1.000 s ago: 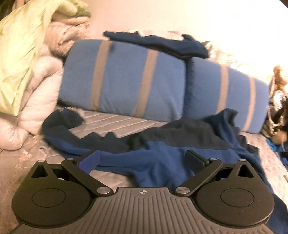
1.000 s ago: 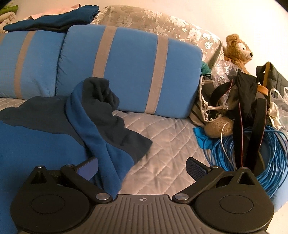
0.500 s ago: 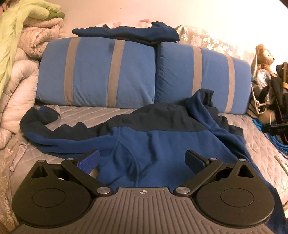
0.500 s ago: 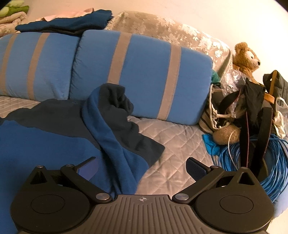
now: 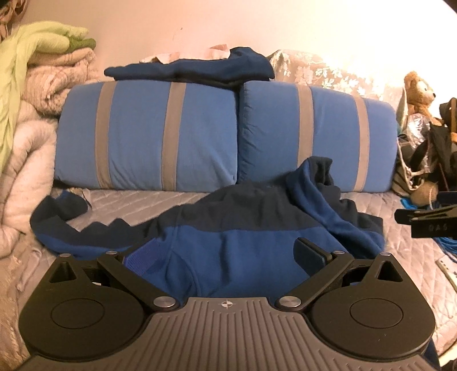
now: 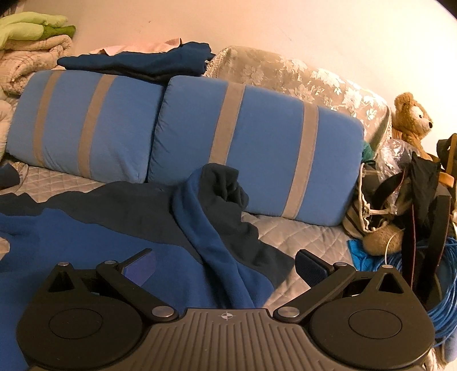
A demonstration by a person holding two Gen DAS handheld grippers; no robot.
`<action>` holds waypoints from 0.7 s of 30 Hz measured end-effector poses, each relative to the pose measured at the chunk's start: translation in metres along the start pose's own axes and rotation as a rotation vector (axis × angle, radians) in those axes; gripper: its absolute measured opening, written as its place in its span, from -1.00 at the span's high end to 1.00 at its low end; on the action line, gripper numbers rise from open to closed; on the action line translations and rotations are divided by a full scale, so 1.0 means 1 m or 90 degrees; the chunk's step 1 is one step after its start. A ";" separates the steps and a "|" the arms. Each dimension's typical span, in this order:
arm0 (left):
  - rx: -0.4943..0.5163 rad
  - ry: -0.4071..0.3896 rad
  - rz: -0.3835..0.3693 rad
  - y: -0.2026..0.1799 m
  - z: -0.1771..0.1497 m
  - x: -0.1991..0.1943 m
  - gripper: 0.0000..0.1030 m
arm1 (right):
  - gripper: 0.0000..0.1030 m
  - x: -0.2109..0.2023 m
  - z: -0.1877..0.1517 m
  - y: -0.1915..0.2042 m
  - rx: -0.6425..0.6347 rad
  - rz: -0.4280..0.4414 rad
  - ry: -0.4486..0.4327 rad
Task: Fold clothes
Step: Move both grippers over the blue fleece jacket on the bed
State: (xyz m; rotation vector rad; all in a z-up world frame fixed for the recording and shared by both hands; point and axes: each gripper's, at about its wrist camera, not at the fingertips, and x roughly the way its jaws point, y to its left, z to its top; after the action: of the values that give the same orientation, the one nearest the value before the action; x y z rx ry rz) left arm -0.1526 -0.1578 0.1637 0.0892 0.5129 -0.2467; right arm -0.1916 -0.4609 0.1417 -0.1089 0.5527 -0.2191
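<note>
Plain pale wall (image 5: 314, 25) behind, warm yellowish light, brightest on the right. Two blue cushions (image 5: 148, 137) with grey stripes lean against it on a grey quilted bed (image 6: 300, 237). Piled blankets (image 5: 25, 94) on the left, a teddy bear (image 6: 411, 120) and blue cable (image 6: 445, 285) on the right.

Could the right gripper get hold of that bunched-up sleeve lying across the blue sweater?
Probably yes. The right gripper is open, and the sleeve runs straight ahead between its fingers, with nothing lying on top.
</note>
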 end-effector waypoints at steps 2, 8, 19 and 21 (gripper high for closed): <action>0.011 0.008 0.011 -0.004 0.005 0.003 -1.00 | -1.00 0.009 -0.001 -0.002 0.012 0.002 0.006; 0.049 0.024 0.045 -0.012 0.012 0.013 -1.00 | -1.00 0.046 -0.014 -0.011 0.058 -0.006 0.039; 0.051 0.071 0.067 0.001 -0.009 0.031 -1.00 | -1.00 0.084 -0.035 -0.023 0.070 -0.025 0.068; 0.051 0.084 0.074 0.006 -0.016 0.036 -1.00 | -1.00 0.089 -0.037 -0.023 0.064 -0.027 0.069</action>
State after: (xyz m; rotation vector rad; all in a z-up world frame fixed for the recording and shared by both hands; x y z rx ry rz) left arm -0.1283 -0.1575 0.1322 0.2130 0.6266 -0.1480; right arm -0.1418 -0.5053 0.0692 -0.0118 0.6463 -0.2952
